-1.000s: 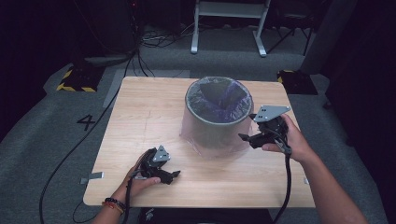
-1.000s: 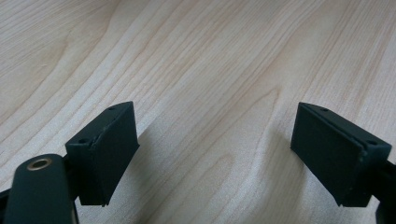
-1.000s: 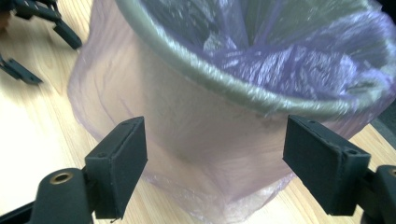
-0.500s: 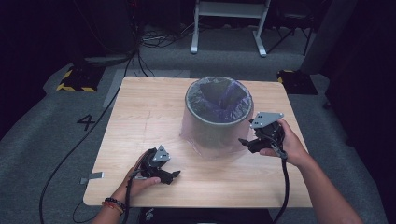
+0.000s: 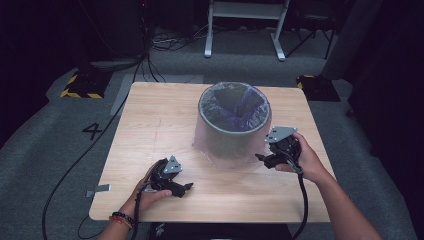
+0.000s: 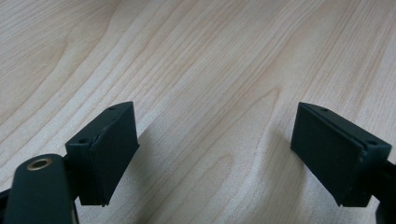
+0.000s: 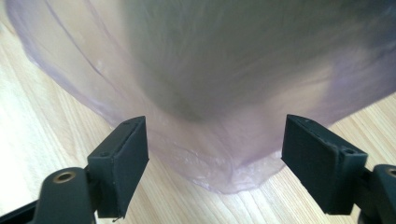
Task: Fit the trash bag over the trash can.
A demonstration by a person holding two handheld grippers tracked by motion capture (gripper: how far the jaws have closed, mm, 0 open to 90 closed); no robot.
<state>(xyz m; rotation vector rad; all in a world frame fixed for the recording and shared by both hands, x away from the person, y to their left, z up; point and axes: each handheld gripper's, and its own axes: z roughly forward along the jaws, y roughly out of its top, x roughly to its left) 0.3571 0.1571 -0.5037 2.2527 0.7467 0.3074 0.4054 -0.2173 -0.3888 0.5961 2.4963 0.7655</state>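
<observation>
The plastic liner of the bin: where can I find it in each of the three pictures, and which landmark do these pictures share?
High view: the plastic liner drapes over the grey bin at centre, its hem spread on the table.
Left gripper view: not in it; open jaws over bare table.
Right gripper view: the liner covers the top and middle, its hem between the open jaws.
Shared landmark: the light wood-grain tabletop.

1. A light wooden table (image 5: 150, 120) stands on grey carpet (image 5: 45, 165) — the grain runs lengthwise.
2. A black "4" (image 5: 93, 131) is marked on the floor at the table's left.
3. Yellow-and-black hazard-striped blocks (image 5: 79, 87) lie near the far corners.
4. A white metal frame (image 5: 245, 25) stands behind — the surroundings are dark.
5. Black cables (image 5: 150, 60) trail across the carpet.
</observation>
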